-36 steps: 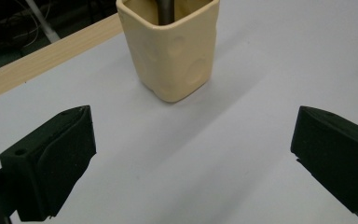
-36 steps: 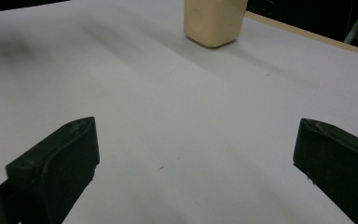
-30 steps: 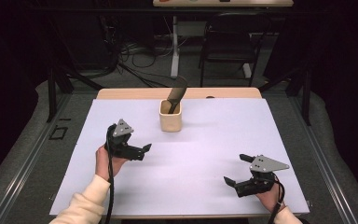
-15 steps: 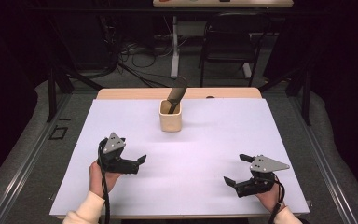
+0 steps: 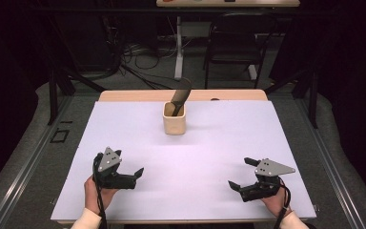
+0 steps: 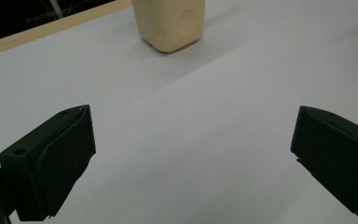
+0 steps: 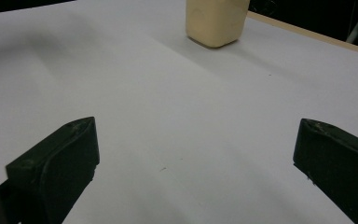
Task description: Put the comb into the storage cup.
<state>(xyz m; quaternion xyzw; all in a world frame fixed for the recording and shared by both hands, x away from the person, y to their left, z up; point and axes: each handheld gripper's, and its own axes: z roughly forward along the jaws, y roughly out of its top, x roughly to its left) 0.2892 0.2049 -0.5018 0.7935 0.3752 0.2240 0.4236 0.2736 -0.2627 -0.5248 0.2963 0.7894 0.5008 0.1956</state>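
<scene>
This looks like a lab or recording studio rather than a home. The desk [image 5: 124, 143] is covered with a plain white sheet and ringed by dark curtains. Loose cables [image 5: 138, 52] lie tangled on the grey floor [image 5: 24, 157] behind it, beside a black chair [image 5: 231, 43] and metal stands [image 5: 52, 90].

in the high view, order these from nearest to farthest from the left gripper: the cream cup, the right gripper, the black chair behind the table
From the left gripper:
1. Cream cup, standing toward the table's far edge, a dark tool leaning out of it.
2. Right gripper, across at the near right of the table.
3. Black chair, on the floor beyond the table.
</scene>
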